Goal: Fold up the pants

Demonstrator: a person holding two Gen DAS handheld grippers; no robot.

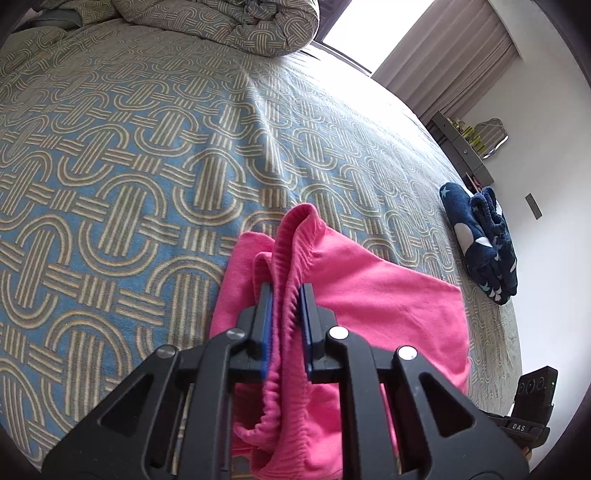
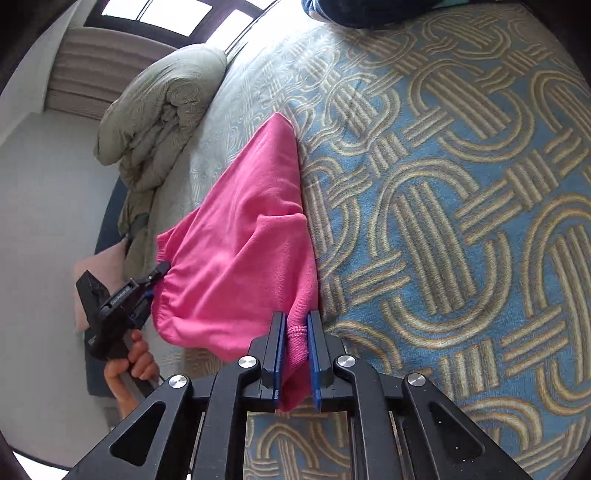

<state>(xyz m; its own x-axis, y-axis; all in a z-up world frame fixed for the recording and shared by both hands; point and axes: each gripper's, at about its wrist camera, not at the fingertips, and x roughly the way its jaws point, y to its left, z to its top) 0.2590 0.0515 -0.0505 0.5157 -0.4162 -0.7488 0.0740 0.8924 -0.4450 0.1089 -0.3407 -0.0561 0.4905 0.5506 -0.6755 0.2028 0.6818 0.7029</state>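
Bright pink pants [image 1: 373,306] are held up over a bed with a blue and tan patterned cover [image 1: 129,184]. My left gripper [image 1: 287,290] is shut on the bunched elastic waistband. My right gripper [image 2: 296,318] is shut on the other end of the waistband, and the pants [image 2: 243,254] hang between the two grippers, with a far corner resting on the bed [image 2: 461,221]. The left gripper [image 2: 159,271], held by a hand, shows in the right wrist view at the pants' left edge.
A folded dark blue garment with white stars [image 1: 480,240] lies at the bed's right edge. A rolled duvet [image 1: 229,22] sits at the bed's far end, also seen in the right wrist view [image 2: 155,122]. A curtain [image 1: 443,51] and shelf [image 1: 461,144] stand by the wall.
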